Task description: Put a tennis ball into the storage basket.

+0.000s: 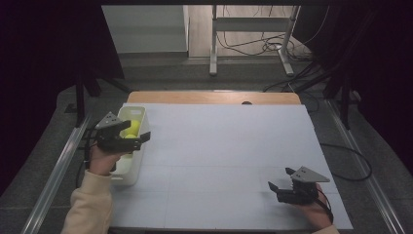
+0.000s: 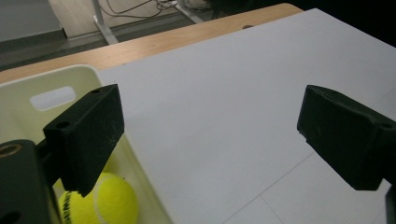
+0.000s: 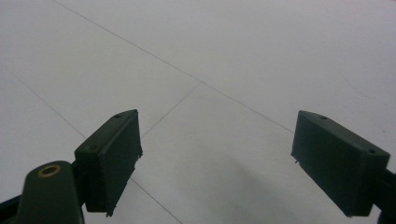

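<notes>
High view: we see the left claw (image 1: 140,138) over the cream bin (image 1: 138,113) at the bench's (image 1: 229,146) left edge, yellow tennis balls (image 1: 132,127) inside. The right claw (image 1: 281,178) sits low at the near right, well apart.

Left gripper view: jaws wide apart, nothing held; one jaw is over the bin (image 2: 70,77), a tennis ball (image 2: 114,200) below it.

Right gripper view: jaws spread wide, empty, above the bare white bench (image 3: 233,60).

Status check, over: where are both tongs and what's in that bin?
Left tongs open, over the white bin. Right tongs open, empty, near table's right front. Two yellow tennis balls in bin. Nothing in the way.
</notes>
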